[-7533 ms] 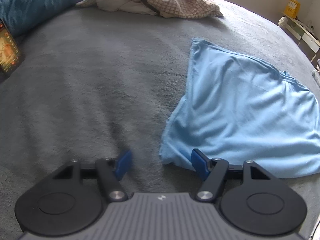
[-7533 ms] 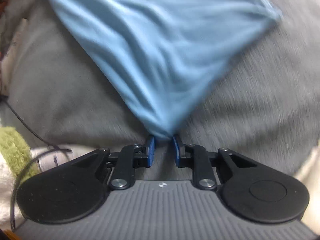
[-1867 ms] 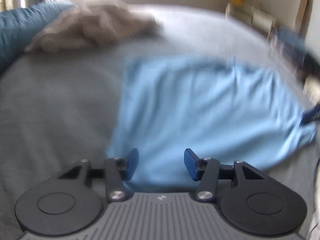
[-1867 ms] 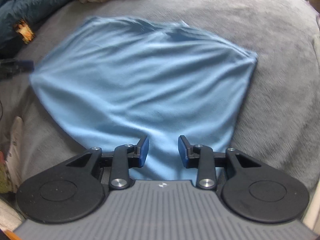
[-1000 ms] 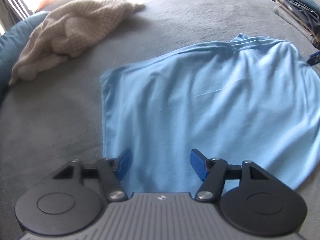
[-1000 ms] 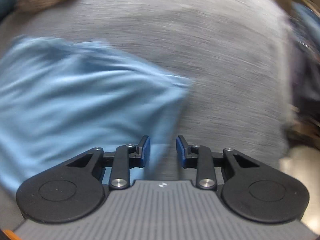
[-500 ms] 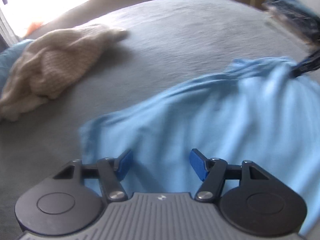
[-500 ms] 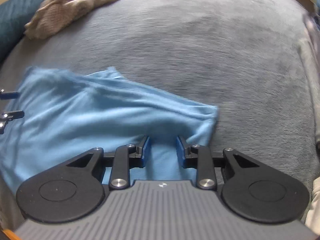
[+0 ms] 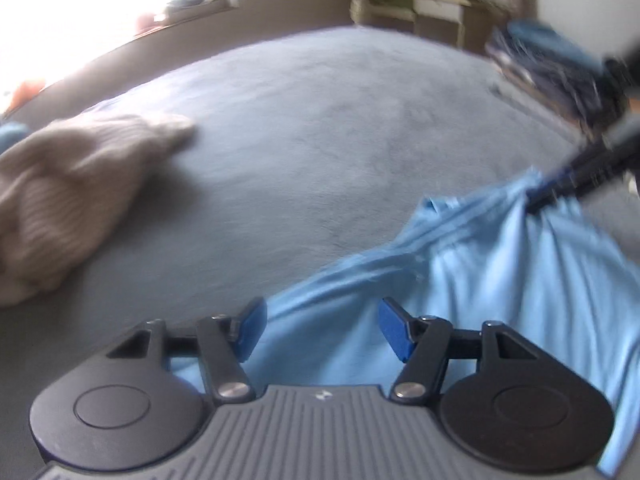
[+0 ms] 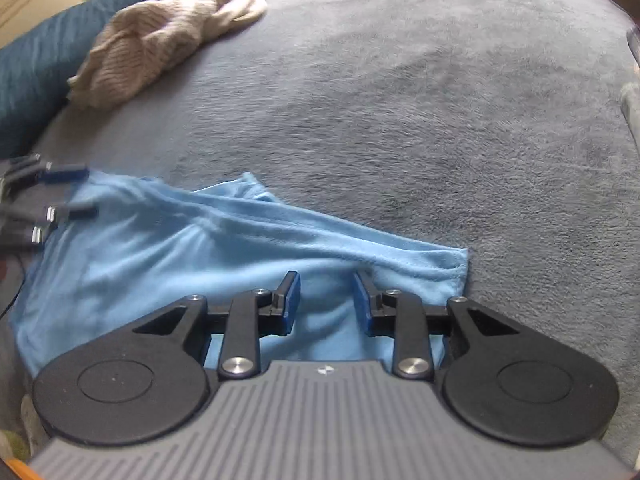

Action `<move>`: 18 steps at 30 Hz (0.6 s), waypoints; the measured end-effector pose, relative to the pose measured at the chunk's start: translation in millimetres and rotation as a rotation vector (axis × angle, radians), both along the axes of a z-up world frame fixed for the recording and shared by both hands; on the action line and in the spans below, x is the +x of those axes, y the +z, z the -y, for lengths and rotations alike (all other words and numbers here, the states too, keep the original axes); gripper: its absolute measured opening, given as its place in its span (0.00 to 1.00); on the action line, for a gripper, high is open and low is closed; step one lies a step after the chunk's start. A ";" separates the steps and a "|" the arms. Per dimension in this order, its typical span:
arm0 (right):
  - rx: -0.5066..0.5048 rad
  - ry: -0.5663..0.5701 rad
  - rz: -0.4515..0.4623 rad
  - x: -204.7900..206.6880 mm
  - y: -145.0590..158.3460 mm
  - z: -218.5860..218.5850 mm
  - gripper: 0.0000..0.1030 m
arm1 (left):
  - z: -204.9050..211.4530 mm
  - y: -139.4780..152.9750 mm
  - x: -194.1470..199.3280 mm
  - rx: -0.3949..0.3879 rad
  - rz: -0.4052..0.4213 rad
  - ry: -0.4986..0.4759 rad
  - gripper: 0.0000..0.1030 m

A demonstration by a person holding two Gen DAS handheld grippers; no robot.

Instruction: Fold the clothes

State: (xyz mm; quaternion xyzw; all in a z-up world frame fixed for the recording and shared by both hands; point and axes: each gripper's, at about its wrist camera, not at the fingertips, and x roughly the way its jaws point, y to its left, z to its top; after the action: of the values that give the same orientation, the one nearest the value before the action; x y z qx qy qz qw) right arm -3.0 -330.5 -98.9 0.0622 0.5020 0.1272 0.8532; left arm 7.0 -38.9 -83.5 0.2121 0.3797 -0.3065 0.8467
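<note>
- Grey plush blanket covered the whole bed, its nap brushed in uneven streaks.
- A crumpled beige knitted garment lay toward the far side of the blanket, well apart from the work, with a dark teal pillow just beside it.
- In the left wrist view a bright window stood behind the bed, a pale desk stood against the far wall, and a blurred stack of dark folded clothes sat near the bed's edge.
- The light blue soft-knit garment lay on the blanket, mostly flat, with its far edge gathered into long ridges and one hemmed corner at the right of the right wrist view.
- The right gripper was over the near part of that garment, close to the hemmed corner; its blue-padded jaws stood a little apart with cloth seen in the gap, and whether the pads touched the cloth could not be told.
- In the left wrist view the right gripper appeared blurred at the far right, with folds of the blue cloth bunching toward its tip.
- The left gripper was over the garment's opposite end; its jaws stood wide apart, with blue cloth showing between and below them and no pad pressing on it.
- In the right wrist view the left gripper's blue fingers showed at the garment's far left edge, spread apart.
- No containers were in view.
</note>
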 end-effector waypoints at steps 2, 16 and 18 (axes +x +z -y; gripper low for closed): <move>-0.034 -0.074 0.025 7.0 -1.4 10.1 0.26 | 8.2 -17.3 7.0 0.083 0.024 0.029 0.61; 0.018 0.185 0.079 27.0 -8.7 -74.9 0.26 | -26.0 -16.5 29.9 -0.039 -0.019 0.185 0.62; 0.033 0.078 0.090 38.9 -8.9 -66.5 0.26 | -29.1 -14.9 29.4 -0.047 -0.014 0.184 0.62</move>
State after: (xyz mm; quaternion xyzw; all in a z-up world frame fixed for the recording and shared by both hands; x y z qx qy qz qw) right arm 35.9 -264.0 -107.8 0.0506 0.4628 0.1714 0.8683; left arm 36.4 -9.8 -98.4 0.1541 0.3962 -0.2377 0.8734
